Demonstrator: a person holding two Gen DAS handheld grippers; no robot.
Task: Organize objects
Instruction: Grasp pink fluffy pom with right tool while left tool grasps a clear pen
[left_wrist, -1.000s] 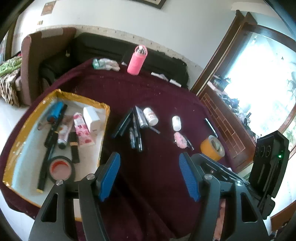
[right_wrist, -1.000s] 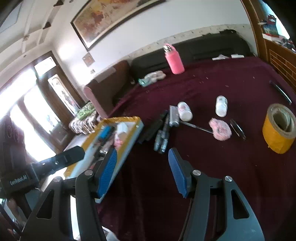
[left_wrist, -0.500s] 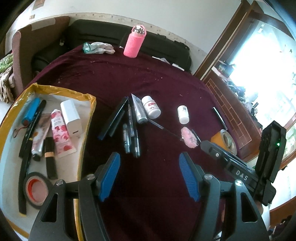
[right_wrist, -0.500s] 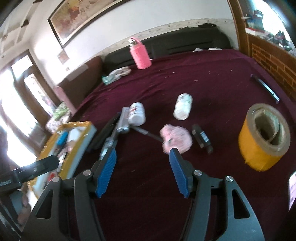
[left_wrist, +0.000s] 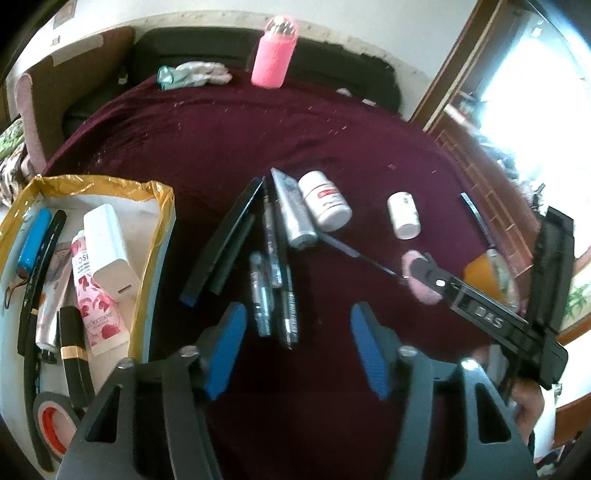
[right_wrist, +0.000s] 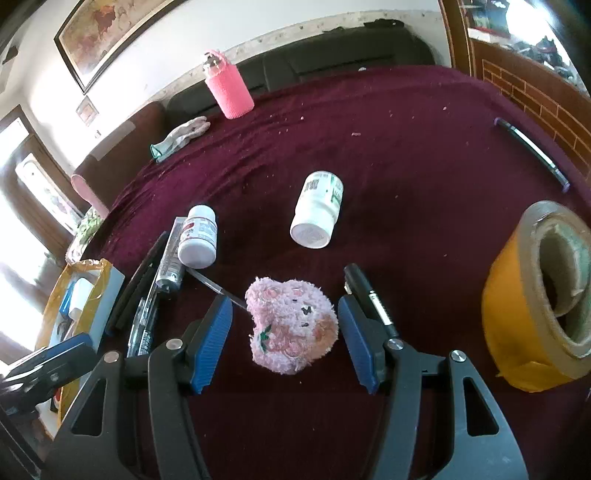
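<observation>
A pink fluffy pom-pom pen (right_wrist: 291, 328) lies on the maroon cloth (right_wrist: 388, 155), its top between the open fingers of my right gripper (right_wrist: 284, 332). In the left wrist view the pom-pom (left_wrist: 419, 282) shows under the right gripper's finger. My left gripper (left_wrist: 297, 343) is open and empty above a cluster of pens (left_wrist: 275, 266), a silver tube (left_wrist: 293, 210) and a black case (left_wrist: 225, 240). Two white bottles (right_wrist: 197, 236) (right_wrist: 317, 210) lie beyond. A gold-edged tray (left_wrist: 159, 195) at the left holds a rose tube (left_wrist: 94, 291), a white box and other items.
A yellow tape roll (right_wrist: 539, 295) stands at the right. A black marker (right_wrist: 369, 295) lies beside the right finger. A pink flask (right_wrist: 229, 88) and a glove (right_wrist: 181, 136) sit at the far edge. A pen (right_wrist: 532, 151) lies far right.
Both grippers have moved forward and down toward the table. The right gripper has come around the pink pom-pom, which now sits between its open fingers. The left gripper has closed in on the pens.
</observation>
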